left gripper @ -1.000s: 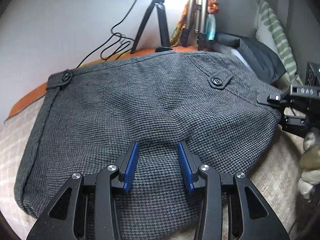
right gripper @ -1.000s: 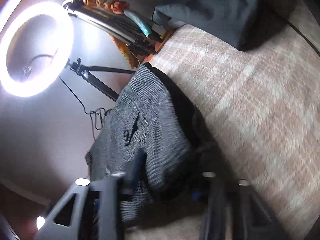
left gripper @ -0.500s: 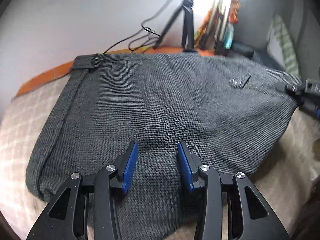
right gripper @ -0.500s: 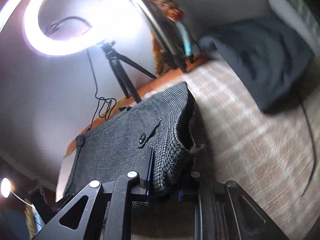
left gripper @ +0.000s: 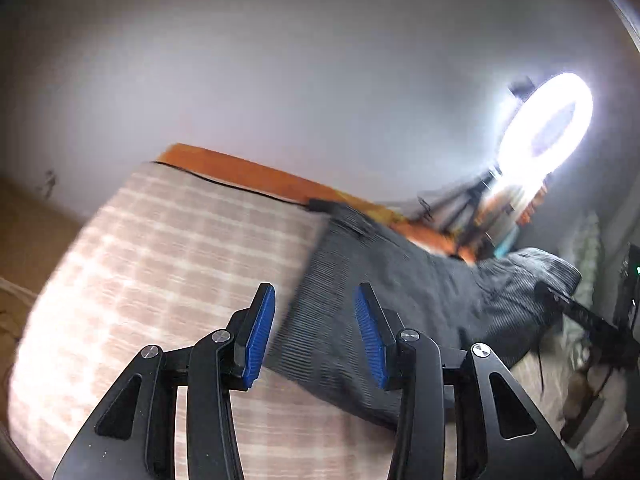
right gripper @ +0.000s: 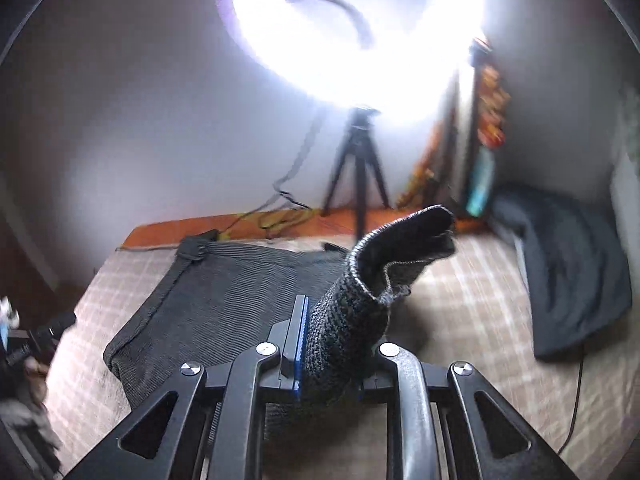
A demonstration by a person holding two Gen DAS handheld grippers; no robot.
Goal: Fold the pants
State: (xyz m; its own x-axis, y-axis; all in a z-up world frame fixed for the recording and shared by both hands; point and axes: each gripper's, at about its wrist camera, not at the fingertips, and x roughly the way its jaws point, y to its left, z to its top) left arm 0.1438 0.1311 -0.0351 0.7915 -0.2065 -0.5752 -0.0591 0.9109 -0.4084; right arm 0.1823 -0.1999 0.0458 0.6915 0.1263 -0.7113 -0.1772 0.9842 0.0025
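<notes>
Right wrist view: grey pants (right gripper: 224,292) lie on the plaid bed (right gripper: 472,304), one corner lifted, pinched in the right gripper (right gripper: 332,360) jaws. Left gripper (left gripper: 316,336) jaws gape wide, holding nothing, over the pants' left edge; bare bedcover lies leftward. Ring light (right gripper: 360,28) on tripod (right gripper: 360,168) behind; dark pillow (right gripper: 576,268) right.
</notes>
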